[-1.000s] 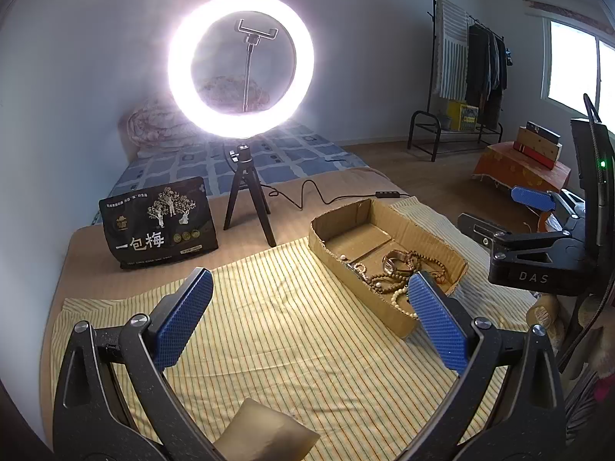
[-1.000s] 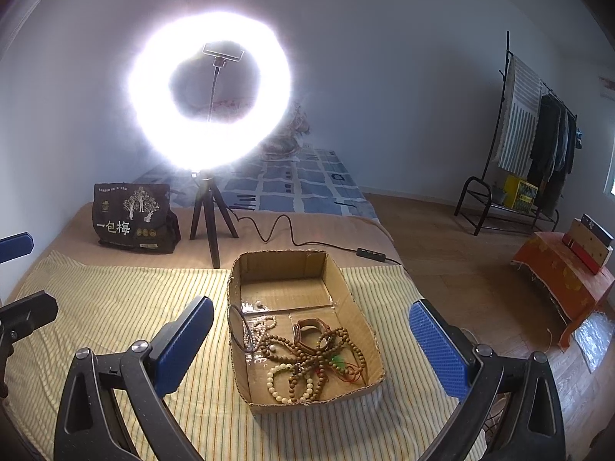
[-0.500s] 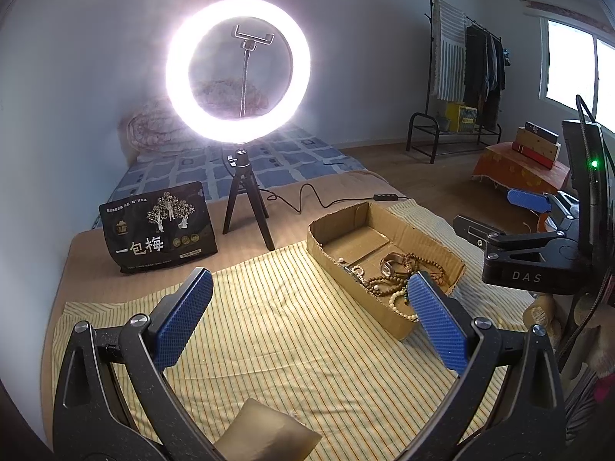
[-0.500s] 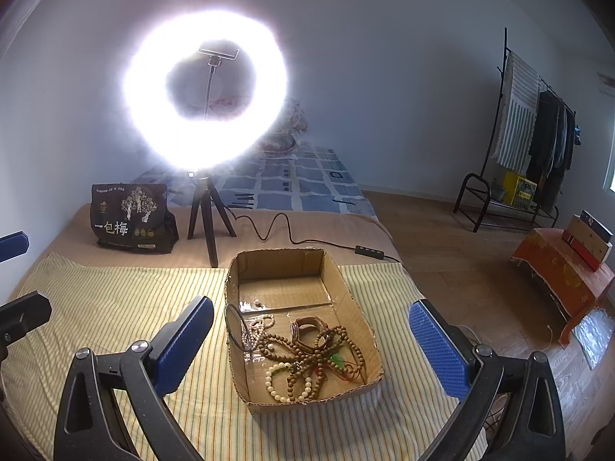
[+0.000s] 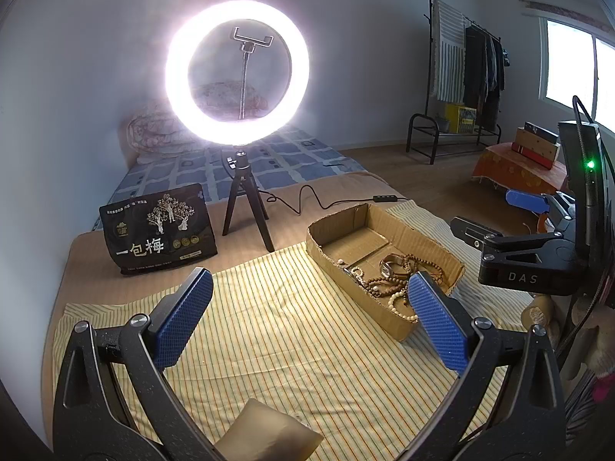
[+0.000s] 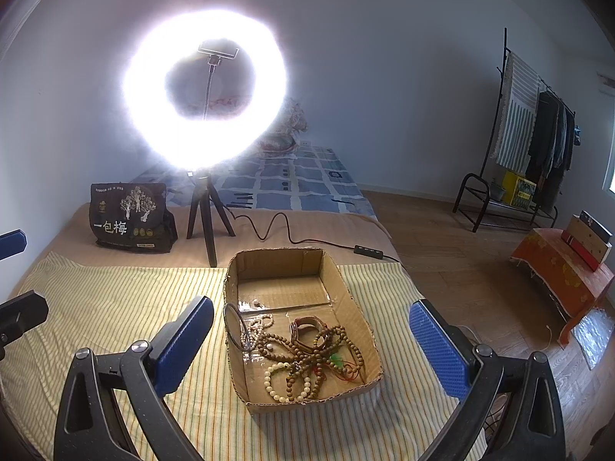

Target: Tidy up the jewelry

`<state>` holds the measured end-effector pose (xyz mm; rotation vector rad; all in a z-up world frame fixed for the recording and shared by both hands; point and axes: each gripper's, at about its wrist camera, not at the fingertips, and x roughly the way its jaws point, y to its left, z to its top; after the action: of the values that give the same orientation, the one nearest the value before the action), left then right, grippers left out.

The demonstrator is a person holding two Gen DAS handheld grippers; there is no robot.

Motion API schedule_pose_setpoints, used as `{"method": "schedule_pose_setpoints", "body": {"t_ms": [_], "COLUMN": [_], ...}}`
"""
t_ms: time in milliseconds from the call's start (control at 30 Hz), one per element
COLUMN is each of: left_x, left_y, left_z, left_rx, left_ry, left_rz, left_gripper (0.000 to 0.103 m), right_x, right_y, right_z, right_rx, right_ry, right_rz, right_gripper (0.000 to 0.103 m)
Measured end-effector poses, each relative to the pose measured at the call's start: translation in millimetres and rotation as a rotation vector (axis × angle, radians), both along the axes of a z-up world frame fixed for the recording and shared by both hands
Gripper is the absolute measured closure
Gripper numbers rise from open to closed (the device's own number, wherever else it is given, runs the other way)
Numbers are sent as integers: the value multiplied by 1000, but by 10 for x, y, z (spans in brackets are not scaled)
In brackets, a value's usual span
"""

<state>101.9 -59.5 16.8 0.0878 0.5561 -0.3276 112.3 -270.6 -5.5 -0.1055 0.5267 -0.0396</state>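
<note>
My left claw [image 5: 309, 319] hangs wide open over the striped cloth [image 5: 269, 330], gripping nothing. My right claw [image 6: 311, 340] is spread wide too, empty, hovering above the near end of the cardboard box [image 6: 359, 320]. The box sits on the cloth, and the jewelry [image 6: 307, 349] lies in a tangled heap in its near half: brown bead strings, a pale bead bracelet, a watch. Behind the box stand a lit ring light [image 6: 205, 92] and a black bag [image 6: 130, 217].
</note>
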Motion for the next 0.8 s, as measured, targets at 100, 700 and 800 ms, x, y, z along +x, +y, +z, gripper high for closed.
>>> {"method": "schedule_pose_setpoints", "body": {"t_ms": [100, 700, 800], "left_x": [-10, -9, -11], "left_y": [-10, -17, -19], "left_z": [37, 65, 70], "left_rx": [2, 0, -4], "left_ry": [-2, -1, 2], "left_rz": [-2, -3, -2], "left_gripper": [0, 0, 0], "right_x": [0, -11, -5], "right_y": [-1, -17, -10], "right_z": [1, -15, -19], "right_rx": [0, 1, -1], "right_ry": [1, 4, 6], "right_rz": [1, -3, -3], "right_gripper": [0, 0, 0]}}
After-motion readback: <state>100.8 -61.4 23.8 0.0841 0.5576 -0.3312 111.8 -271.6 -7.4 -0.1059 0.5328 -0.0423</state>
